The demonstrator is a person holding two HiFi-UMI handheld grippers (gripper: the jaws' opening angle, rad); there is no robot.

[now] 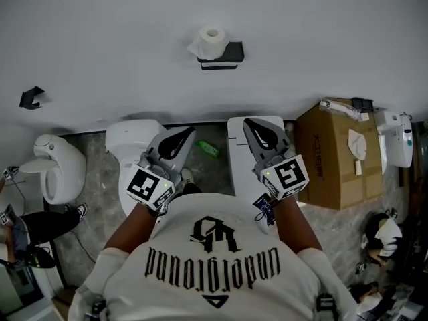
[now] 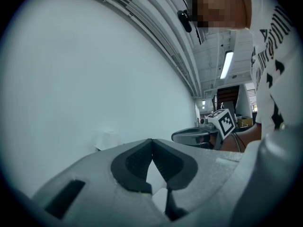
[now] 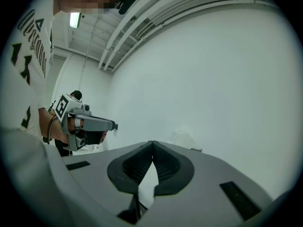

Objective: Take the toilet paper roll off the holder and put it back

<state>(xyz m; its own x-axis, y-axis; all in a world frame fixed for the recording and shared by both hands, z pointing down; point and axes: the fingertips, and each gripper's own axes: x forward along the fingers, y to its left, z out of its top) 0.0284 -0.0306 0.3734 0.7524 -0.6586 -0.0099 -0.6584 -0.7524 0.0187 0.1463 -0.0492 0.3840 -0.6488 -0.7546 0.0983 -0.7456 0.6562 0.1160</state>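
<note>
White flat wall (image 1: 100, 32) fills the far side, and there's open air between it and me across its whole width. Up on it, just left of centre, sits the white toilet paper roll (image 1: 212, 40) on its black wall-mounted holder (image 1: 227, 53), with a loose sheet hanging at the roll's left.

My left gripper (image 1: 186, 134) and my right gripper (image 1: 250, 123) are both near me, well apart from the roll. They're side by side with a gap between them, pointing at the wall. In the left gripper view the dark pads meet at the tips with nothing between them. The right gripper view shows the same: jaws closed on nothing.

Down below, grey stone-patterned floor (image 1: 99, 176) runs along the wall's foot. A white ceramic toilet (image 1: 127, 139) lies under my left gripper and a white rectangular block (image 1: 237, 166) under my right, with a small green bottle (image 1: 207, 149) on the floor between them. Far left there's another white rounded toilet (image 1: 57, 172), and a small black wall hook (image 1: 31, 97) above it. On the right, a brown cardboard box (image 1: 331, 156) stands against the wall.
</note>
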